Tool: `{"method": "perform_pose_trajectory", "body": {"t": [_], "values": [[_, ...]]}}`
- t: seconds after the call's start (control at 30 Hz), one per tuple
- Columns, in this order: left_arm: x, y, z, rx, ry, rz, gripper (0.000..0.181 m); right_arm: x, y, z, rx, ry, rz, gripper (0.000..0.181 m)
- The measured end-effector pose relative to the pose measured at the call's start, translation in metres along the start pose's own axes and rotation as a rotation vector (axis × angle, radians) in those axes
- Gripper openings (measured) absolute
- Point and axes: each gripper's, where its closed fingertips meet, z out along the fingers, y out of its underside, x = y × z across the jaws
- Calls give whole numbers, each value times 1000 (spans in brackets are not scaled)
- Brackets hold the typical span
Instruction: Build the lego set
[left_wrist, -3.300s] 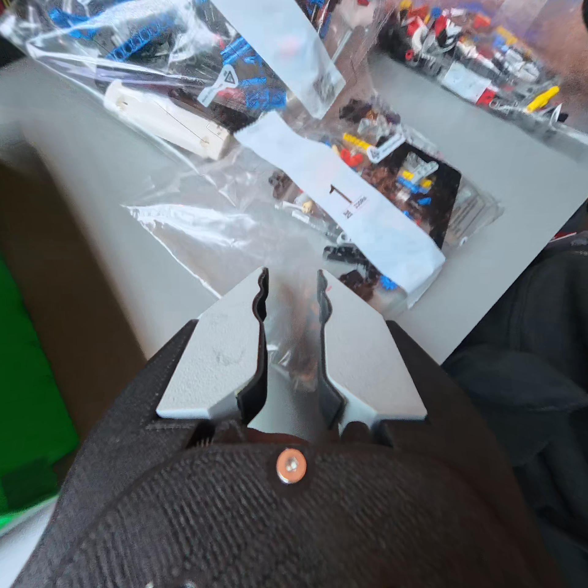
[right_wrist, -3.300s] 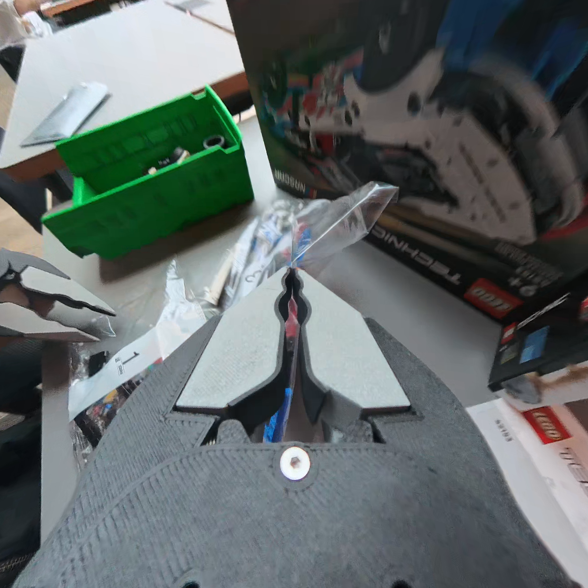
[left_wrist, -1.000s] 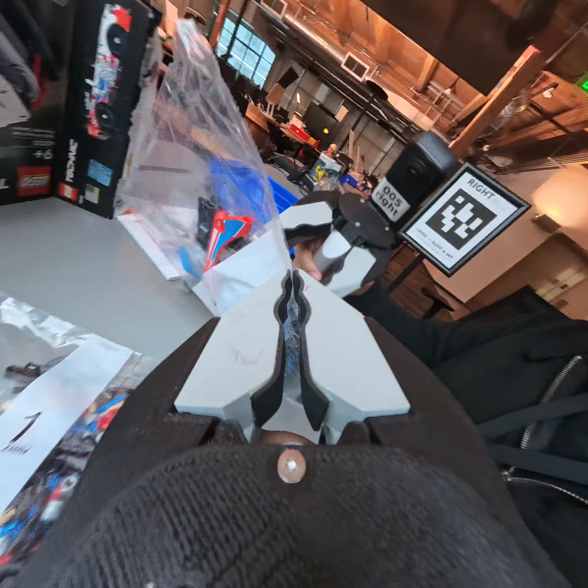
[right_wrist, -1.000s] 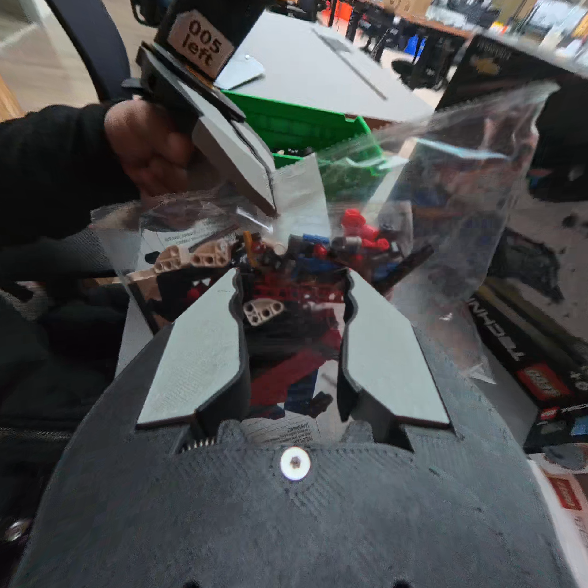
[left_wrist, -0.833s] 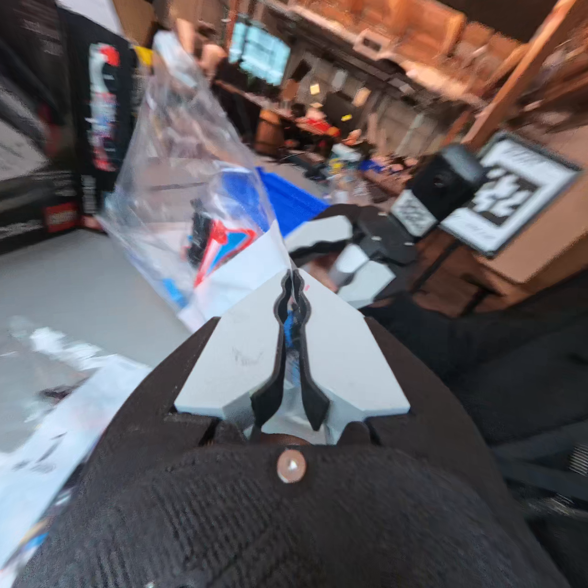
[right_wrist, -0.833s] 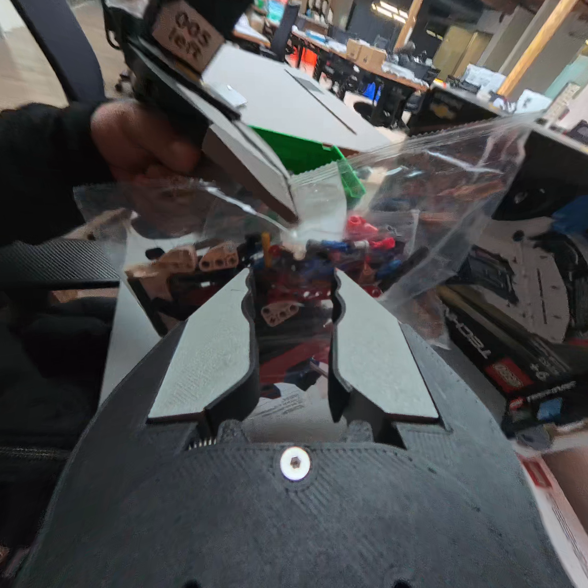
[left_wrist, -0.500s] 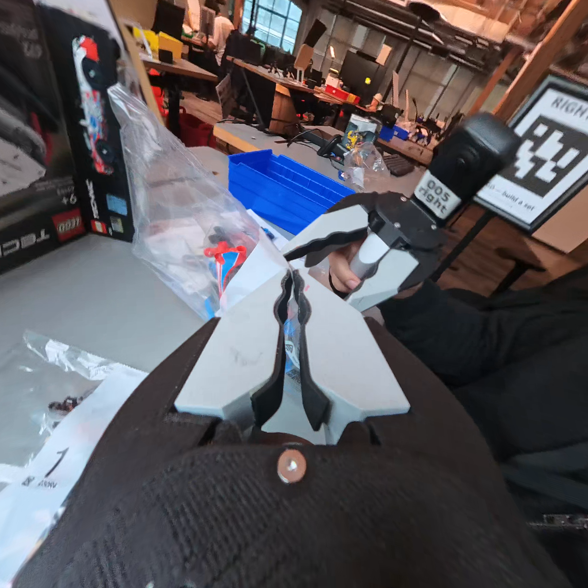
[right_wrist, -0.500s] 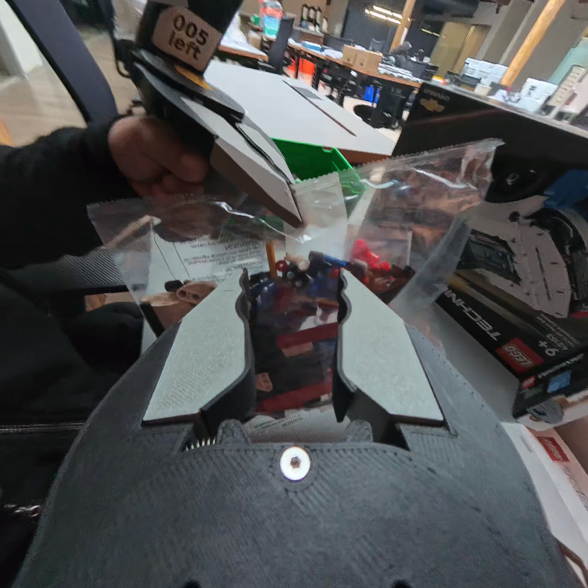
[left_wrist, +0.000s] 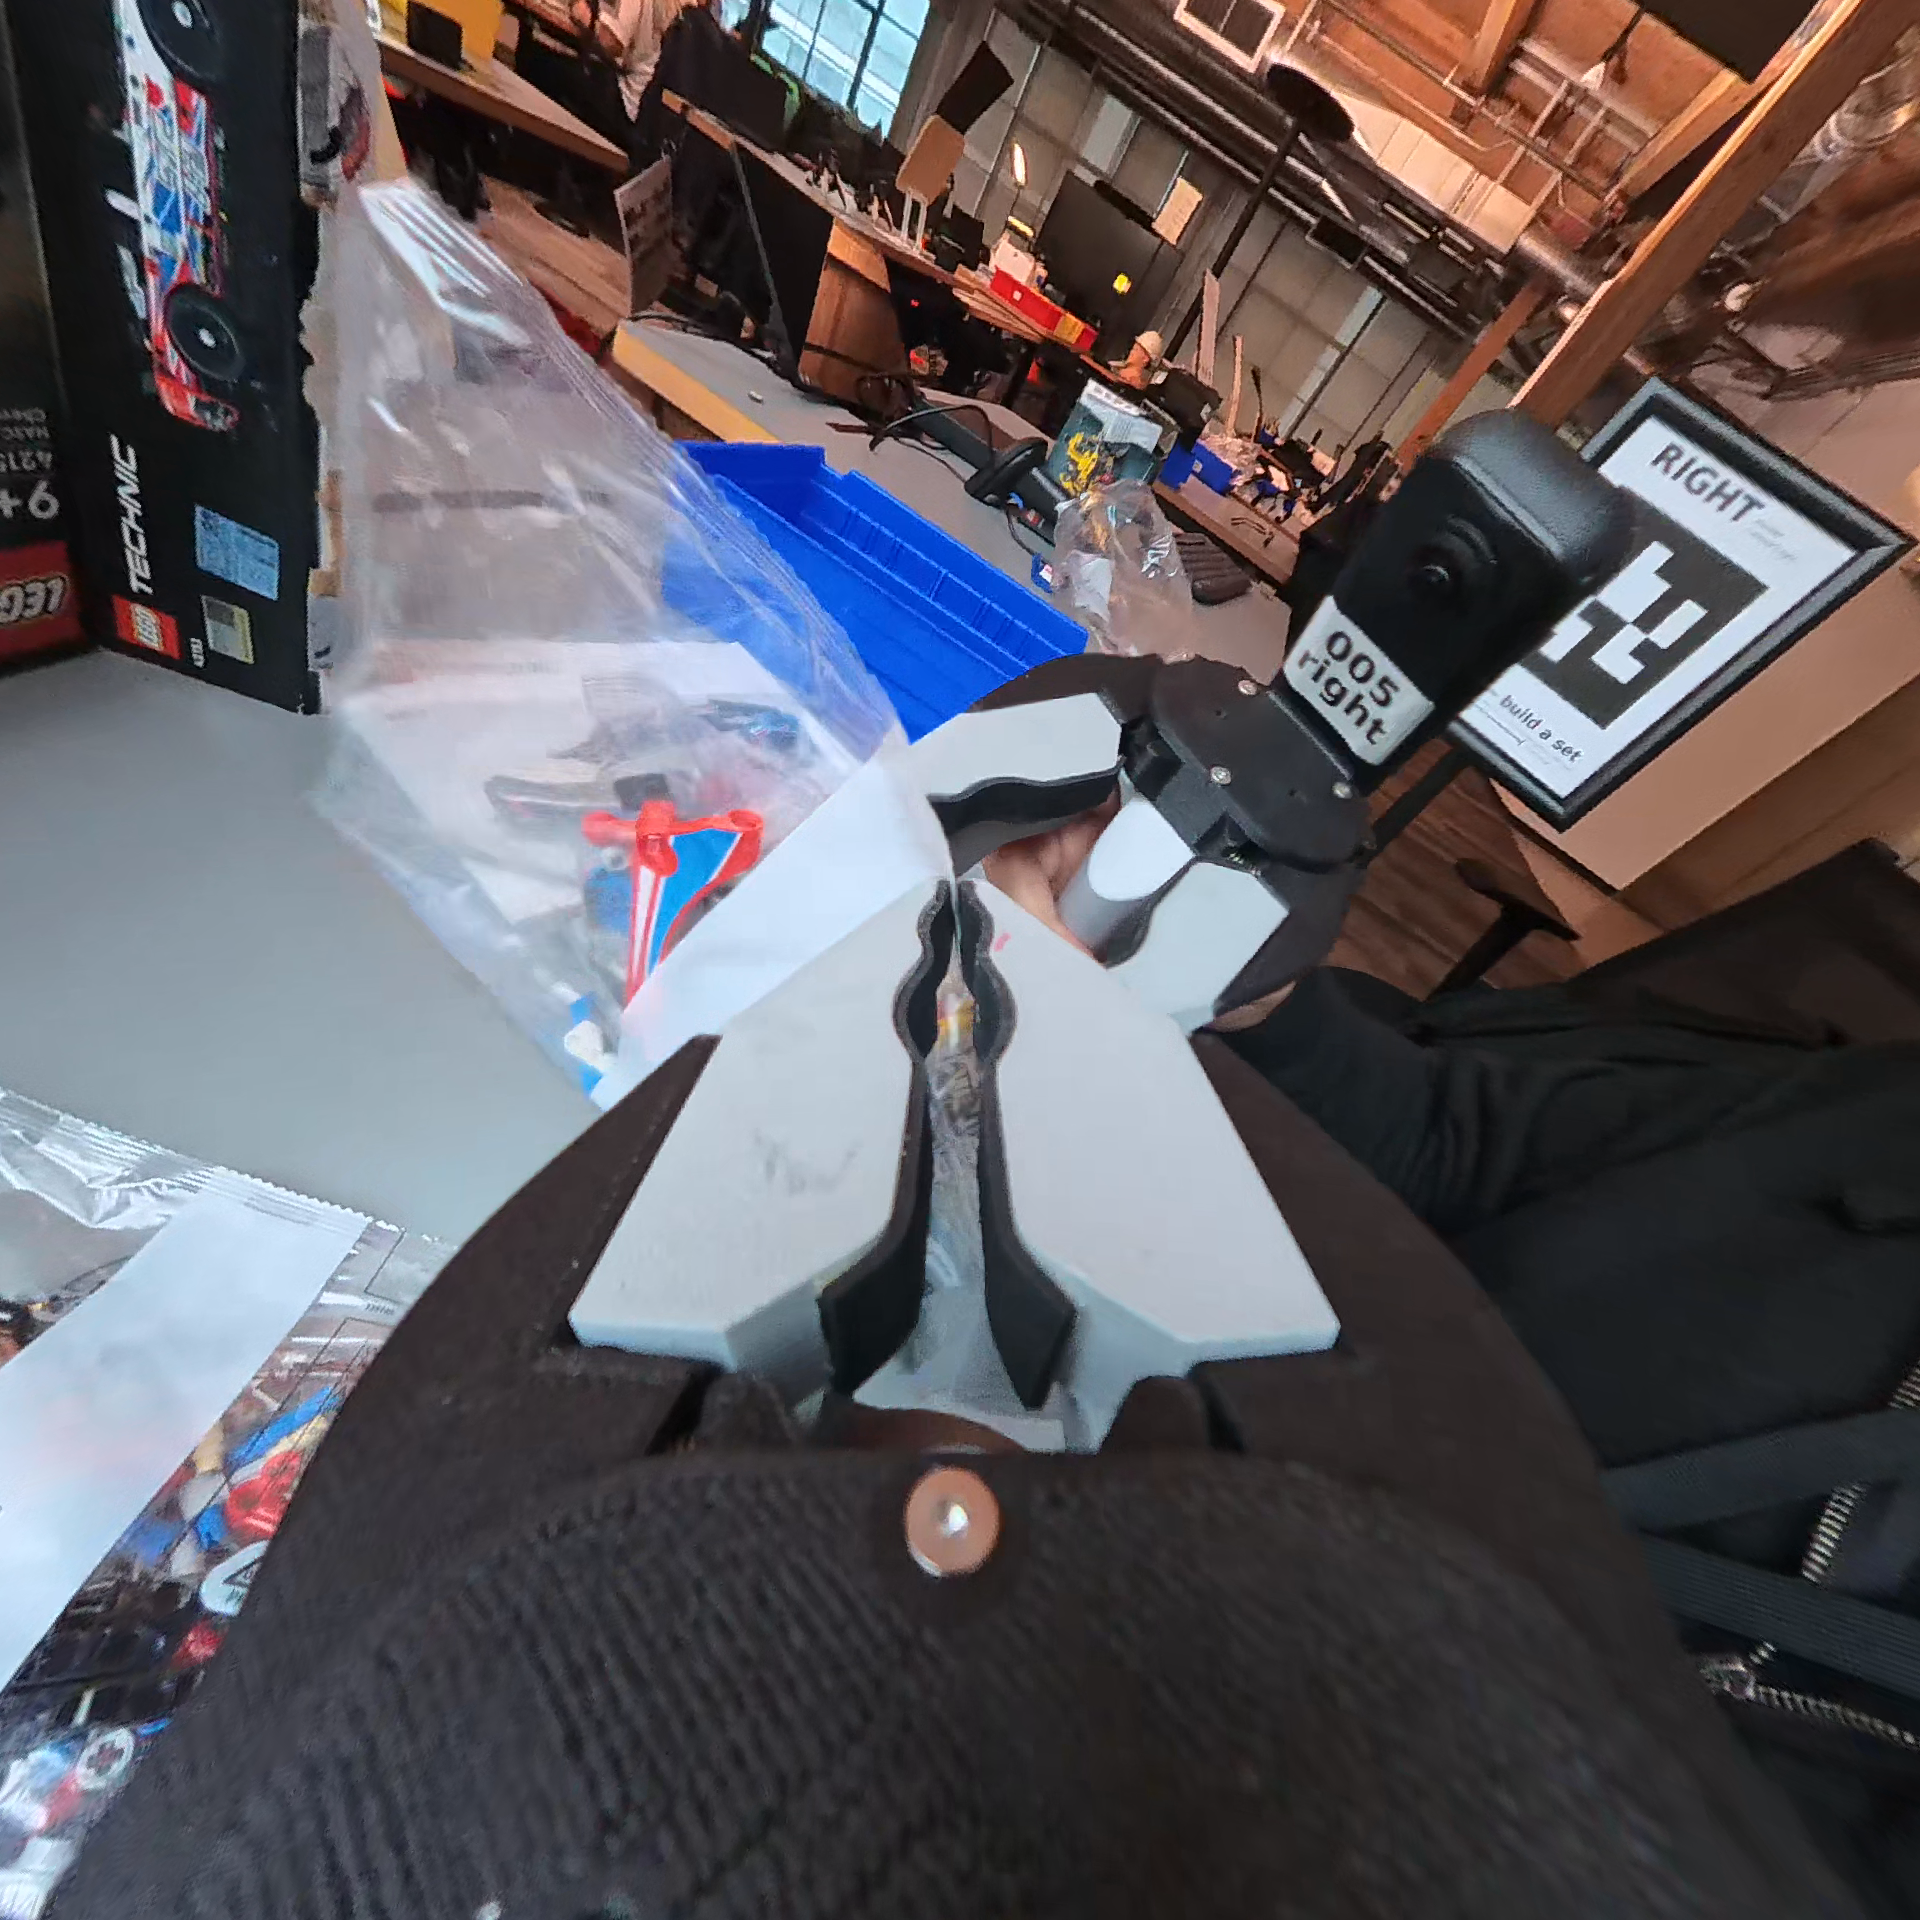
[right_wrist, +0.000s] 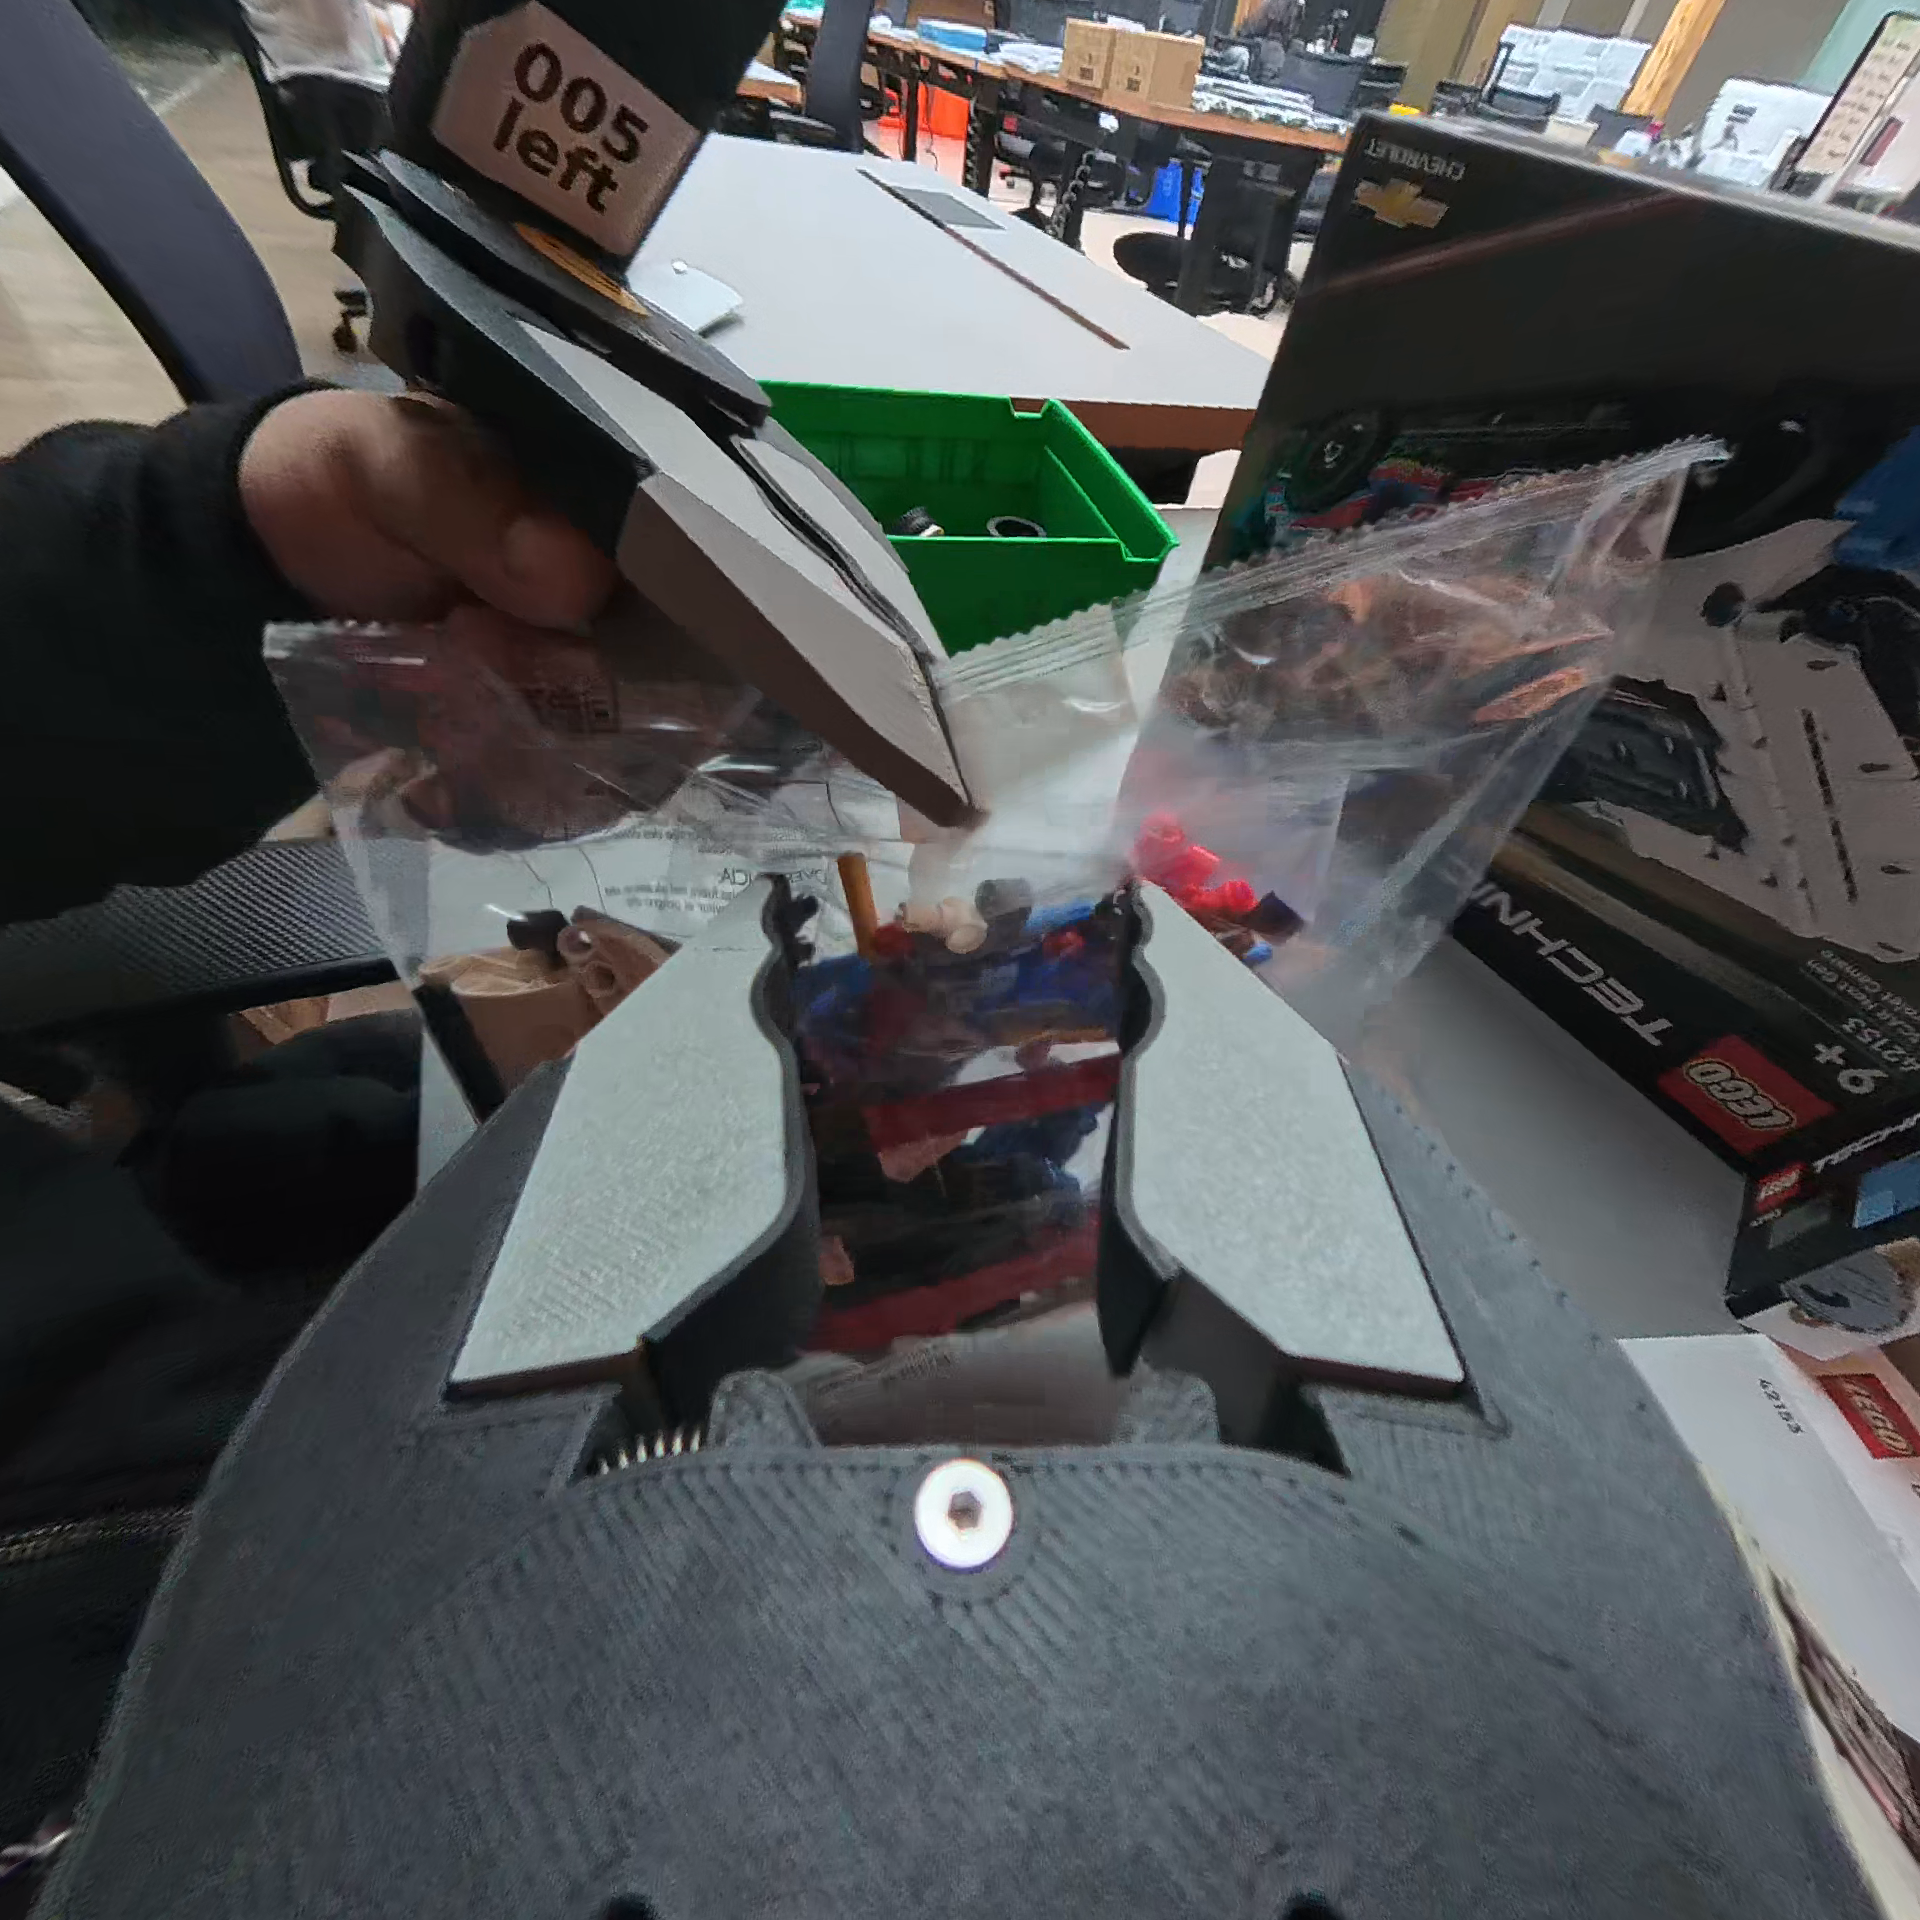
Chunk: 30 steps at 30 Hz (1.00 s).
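We hold the clear bag of lego pieces (right_wrist: 1278, 748) up off the grey table (left_wrist: 208, 935) — our left gripper (left_wrist: 948, 914) has its fingers pressed together on the bag's top edge. Our right gripper (right_wrist: 956, 914) is spread wide, the bag's lower part hanging between its fingers. Behind stand the set's box (right_wrist: 1662, 520) and a green bin (right_wrist: 997, 540).

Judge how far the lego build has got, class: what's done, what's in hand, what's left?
Done: little; no assembled model shows. In hand: the left gripper pinches a sealed clear bag of pieces in the air; the right gripper is open beside it. Left: opening it and another numbered bag, then all building.
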Motion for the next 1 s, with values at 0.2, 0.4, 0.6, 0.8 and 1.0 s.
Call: {"method": "perform_pose_trajectory", "body": {"t": [0.2,0.4,0.6,0.8,1.0], "values": [[-8,-7,-6,42,1,-45,0,1,-2,3,26,4,-10,21],[-11,-15,-12,67,-4,-36,0,4,-7,0,76,-33,38,0],[-10,-20,-25,72,62,-10,0,4,-16,-10,119,-31,34,45],[-15,-10,-14,-5,41,36,0,4,2,11,12,33,-7,71],[6,-4,-3,-45,139,17,0,-2,2,13,59,-6,47,77]]}}
